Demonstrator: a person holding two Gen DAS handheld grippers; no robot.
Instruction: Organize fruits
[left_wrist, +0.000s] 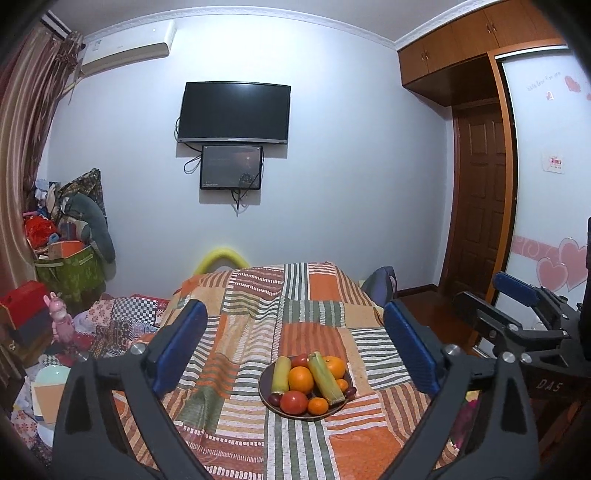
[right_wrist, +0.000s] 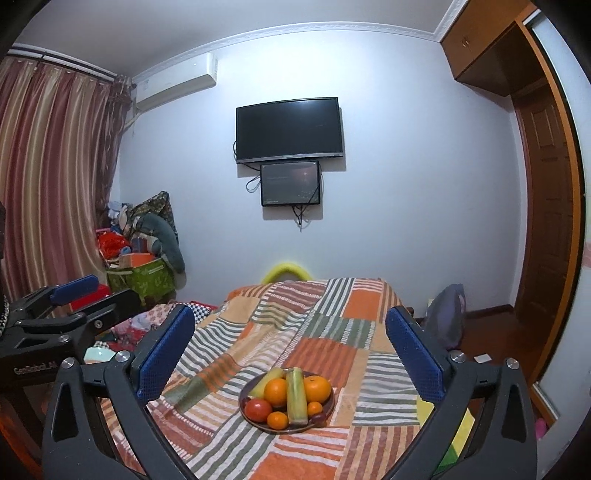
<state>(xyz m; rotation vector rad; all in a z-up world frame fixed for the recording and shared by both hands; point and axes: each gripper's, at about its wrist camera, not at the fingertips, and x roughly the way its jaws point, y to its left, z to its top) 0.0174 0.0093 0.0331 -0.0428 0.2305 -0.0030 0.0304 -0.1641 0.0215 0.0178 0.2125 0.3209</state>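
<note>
A dark round plate (left_wrist: 266, 398) (right_wrist: 328, 411) sits on a patchwork striped cloth. It holds two large oranges (left_wrist: 301, 379) (right_wrist: 276, 391), small tangerines (left_wrist: 317, 405) (right_wrist: 277, 420), a red tomato (left_wrist: 293, 401) (right_wrist: 258, 409), two yellow-green sugarcane pieces (left_wrist: 325, 377) (right_wrist: 296, 395) and dark small fruits (left_wrist: 273, 399). My left gripper (left_wrist: 295, 343) is open and empty, above and short of the plate. My right gripper (right_wrist: 290, 350) is open and empty, likewise short of the plate. Each gripper shows at the edge of the other's view.
The cloth-covered table (left_wrist: 258, 295) (right_wrist: 332, 306) extends toward a wall with a TV (left_wrist: 233, 112). Piled bags, boxes and toys (left_wrist: 70, 240) lie at left by the curtain. A wooden door and wardrobe (left_wrist: 480, 192) stand at right.
</note>
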